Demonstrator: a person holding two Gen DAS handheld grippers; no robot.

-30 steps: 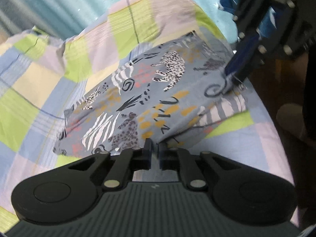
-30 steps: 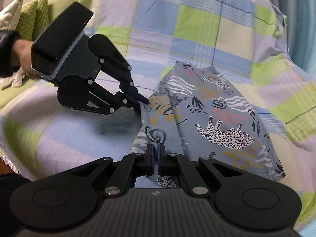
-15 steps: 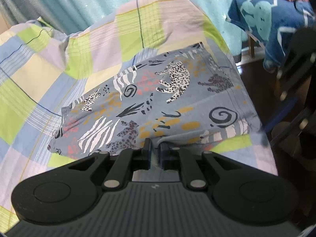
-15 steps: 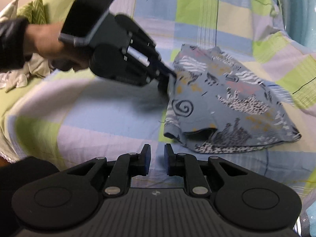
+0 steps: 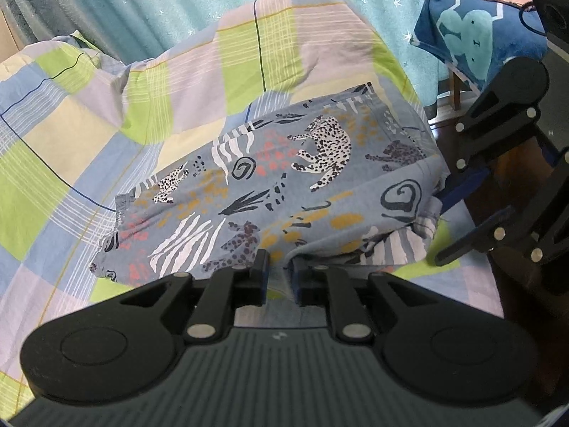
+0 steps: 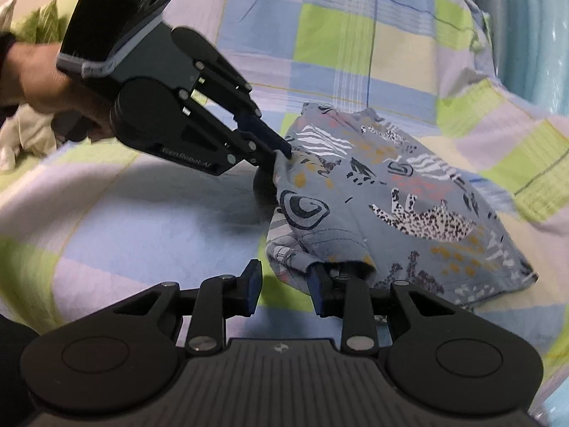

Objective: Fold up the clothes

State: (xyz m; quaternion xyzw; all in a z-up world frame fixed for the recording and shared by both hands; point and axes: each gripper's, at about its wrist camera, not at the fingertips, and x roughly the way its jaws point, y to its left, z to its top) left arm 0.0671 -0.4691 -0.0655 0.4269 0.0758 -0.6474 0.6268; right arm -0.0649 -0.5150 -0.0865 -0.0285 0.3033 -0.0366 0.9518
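A grey-blue garment printed with leopards and zebra stripes lies folded on a checked bedsheet; it also shows in the right wrist view. My left gripper is shut on the garment's near edge; in the right wrist view its tips pinch the cloth's left edge. My right gripper is open, its right finger tucked under the garment's near corner. In the left wrist view the right gripper stands open at the garment's right end.
The checked sheet covers the whole bed. A teal starred curtain hangs behind. A blue cloud-print blanket lies on a chair at the right, beyond the bed's edge. A green pillow sits far left.
My right gripper has let go of the garment, opened wide and now sits at its near corner. My left gripper has stayed pinched on the cloth's edge and shifted slightly.
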